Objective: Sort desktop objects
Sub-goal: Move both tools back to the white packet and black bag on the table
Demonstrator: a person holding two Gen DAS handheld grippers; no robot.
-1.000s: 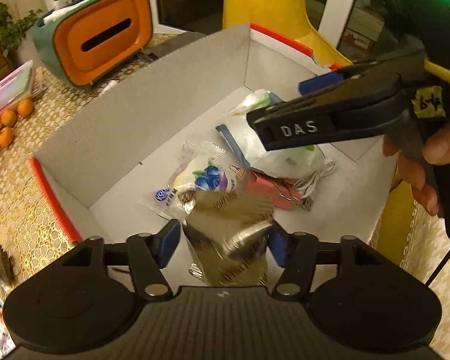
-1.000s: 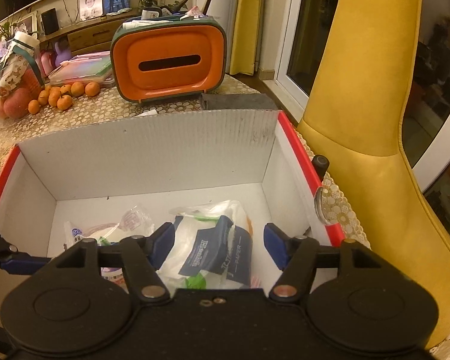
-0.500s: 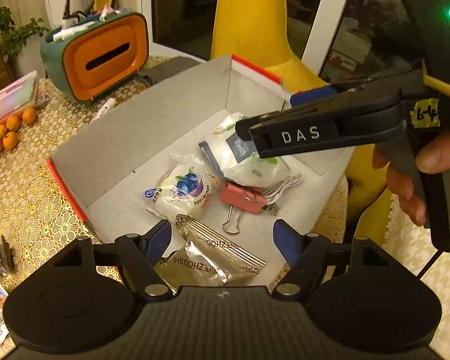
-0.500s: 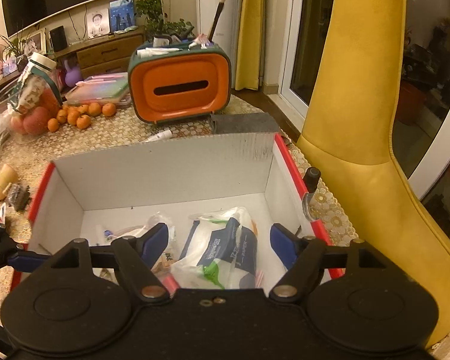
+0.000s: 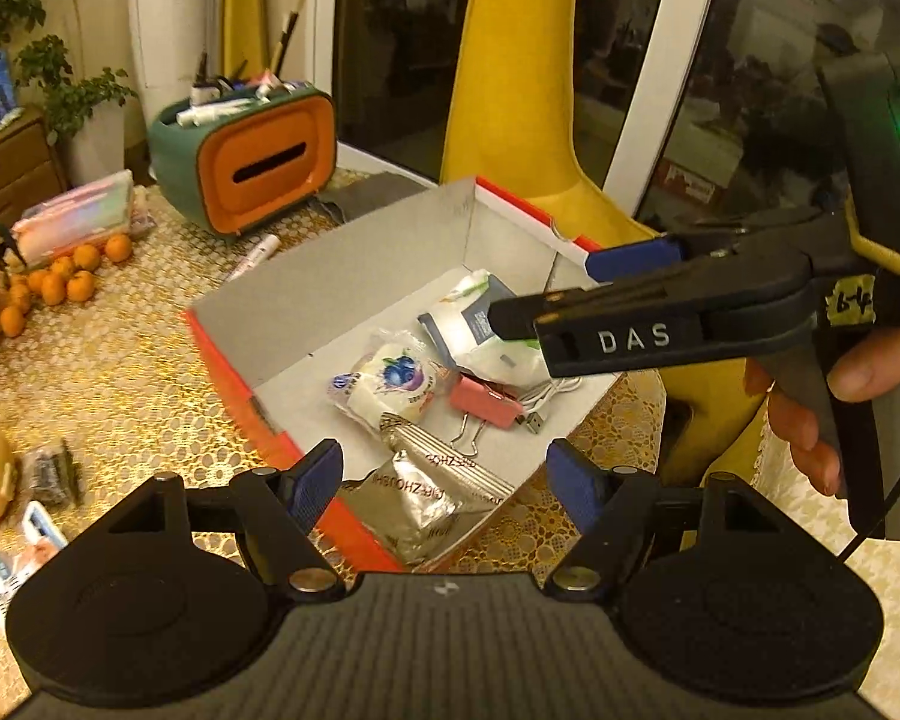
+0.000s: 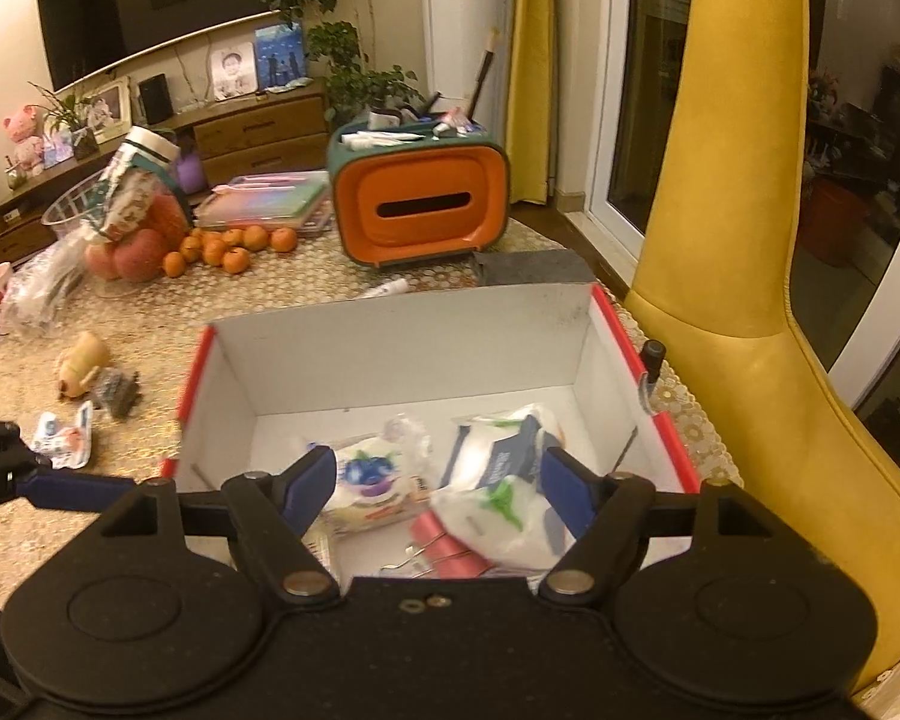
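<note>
Both claws, left (image 5: 444, 483) and right (image 6: 438, 489), spread empty; silver packet (image 5: 435, 495) partly hidden in box (image 5: 330, 294).

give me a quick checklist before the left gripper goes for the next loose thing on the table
1. Left gripper empty and open: ok, nothing sits between its blue pads.
2. Silver foil packet let go inside the box: ok, it lies at the near end, free of the fingers.
3. Right gripper empty and open: ok, it hangs over the box holding nothing.
4. Path between grippers: not ok, the right gripper crosses close in front of the left one in the left wrist view.
5. Things left to sort: ok, small packets and a dark object lie left of the box.
6. Which one comes next: cannot tell.
</note>
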